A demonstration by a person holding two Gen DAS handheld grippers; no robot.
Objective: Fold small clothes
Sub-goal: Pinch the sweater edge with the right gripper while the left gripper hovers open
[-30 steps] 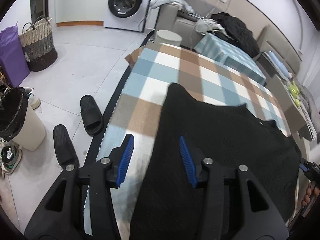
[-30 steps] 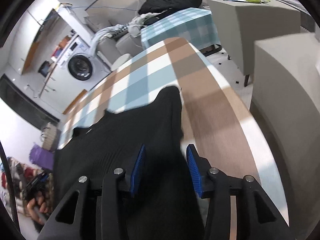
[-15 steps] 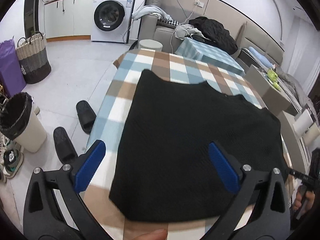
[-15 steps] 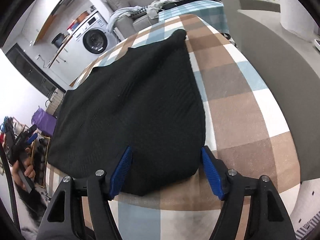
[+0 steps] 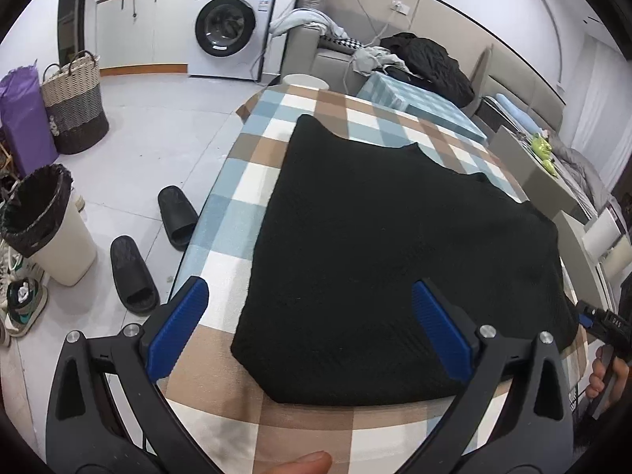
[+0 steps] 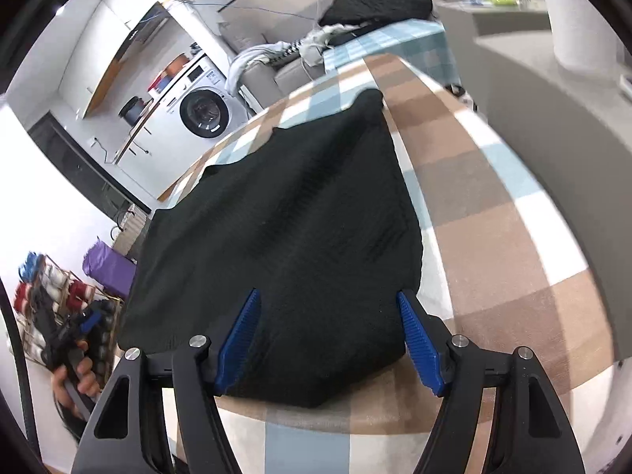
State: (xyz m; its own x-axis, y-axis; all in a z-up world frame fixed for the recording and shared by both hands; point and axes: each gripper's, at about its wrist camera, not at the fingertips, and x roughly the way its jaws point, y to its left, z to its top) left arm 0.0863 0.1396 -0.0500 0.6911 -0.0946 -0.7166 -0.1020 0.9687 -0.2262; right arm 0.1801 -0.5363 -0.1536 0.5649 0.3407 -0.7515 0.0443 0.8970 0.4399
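A black ribbed knit garment [image 5: 387, 256] lies flat on the checked-cloth desk [image 5: 245, 181]; both tools, left tool [image 5: 312, 328] and right tool [image 6: 331, 339], stand spread, empty, at its near edge.

We see only part of the black garment [image 6: 284, 237] from the right wrist; its near left corner lies behind the finger [image 6: 237, 339] of the right gripper [image 6: 331, 339]; the checked cloth [image 5: 237, 181] beneath it is covered wherever the garment lies; from the left wrist the garment's far right corner slips past a dark edge, and the hand [image 5: 604, 375] there is cut off by the frame; a fingertip [image 5: 300, 464] at the bottom edge shows only its end; the shelf items [image 6: 43, 300] at left are blurred beyond telling.
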